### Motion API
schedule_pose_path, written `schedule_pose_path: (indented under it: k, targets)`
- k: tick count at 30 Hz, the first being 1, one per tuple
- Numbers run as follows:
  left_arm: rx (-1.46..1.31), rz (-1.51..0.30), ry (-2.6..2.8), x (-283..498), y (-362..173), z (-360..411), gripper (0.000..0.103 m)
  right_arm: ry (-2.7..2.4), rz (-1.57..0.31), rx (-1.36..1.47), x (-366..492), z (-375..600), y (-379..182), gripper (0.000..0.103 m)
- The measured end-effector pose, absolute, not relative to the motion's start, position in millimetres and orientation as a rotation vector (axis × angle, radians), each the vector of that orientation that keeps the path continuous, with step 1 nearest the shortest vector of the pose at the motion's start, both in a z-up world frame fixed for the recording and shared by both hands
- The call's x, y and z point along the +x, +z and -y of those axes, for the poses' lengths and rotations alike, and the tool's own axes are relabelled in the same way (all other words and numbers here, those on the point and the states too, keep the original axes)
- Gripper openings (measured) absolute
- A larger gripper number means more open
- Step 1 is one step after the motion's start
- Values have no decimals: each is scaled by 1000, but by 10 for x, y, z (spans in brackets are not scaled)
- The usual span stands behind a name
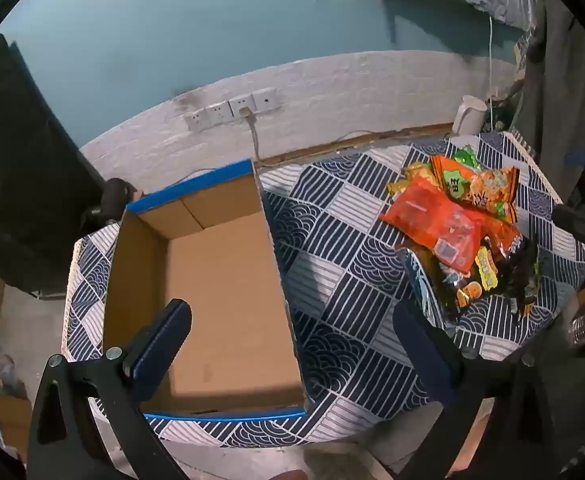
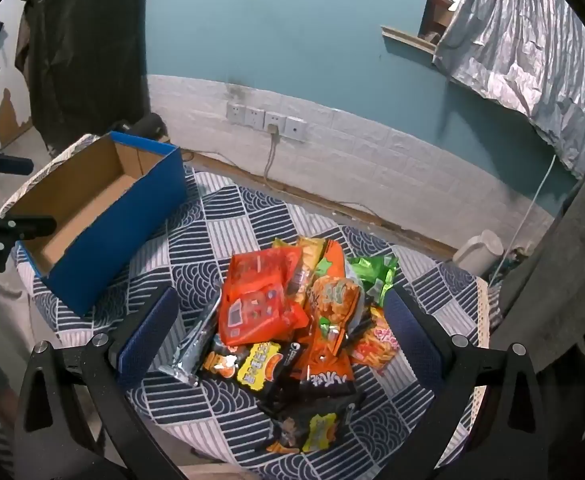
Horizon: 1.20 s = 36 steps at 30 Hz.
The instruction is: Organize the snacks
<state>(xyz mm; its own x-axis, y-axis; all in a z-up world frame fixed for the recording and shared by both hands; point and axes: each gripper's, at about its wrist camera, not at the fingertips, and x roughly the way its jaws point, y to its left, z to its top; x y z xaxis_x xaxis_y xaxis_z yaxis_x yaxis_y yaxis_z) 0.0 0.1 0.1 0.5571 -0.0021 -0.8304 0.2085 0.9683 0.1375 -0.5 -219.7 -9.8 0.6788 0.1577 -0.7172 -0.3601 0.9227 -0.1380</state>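
Both grippers wide open, nothing held. Left gripper (image 1: 292, 320) hovers over the open blue-sided cardboard box (image 1: 220, 280), bare inside. Right gripper (image 2: 288, 312) hangs above the heap of crinkly foil snack packets (image 2: 292, 320), mostly orange, black, green. Progress: 0 packed, whole pile left. Both sit well apart on the navy-and-white patterned tablecloth (image 2: 220, 232).

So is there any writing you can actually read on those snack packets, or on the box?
"旺" on the green patch of the orange packet at the back of the pile.
Yellow label on the black packet: Chinese characters, too blurred to read.
Red packet on top: a printed code panel, its text too small.
Black packet nearest the camera: yellow label, unreadable.
Cardboard box: no writing shows.
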Motion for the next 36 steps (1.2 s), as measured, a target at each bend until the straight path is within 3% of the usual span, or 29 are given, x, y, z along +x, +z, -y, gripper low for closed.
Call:
schedule_pose_path:
  k: [36]
  targets:
    - [198,-996,-134,-8,-38,-37,102,299,-783,-270,-12,2209,-122,100]
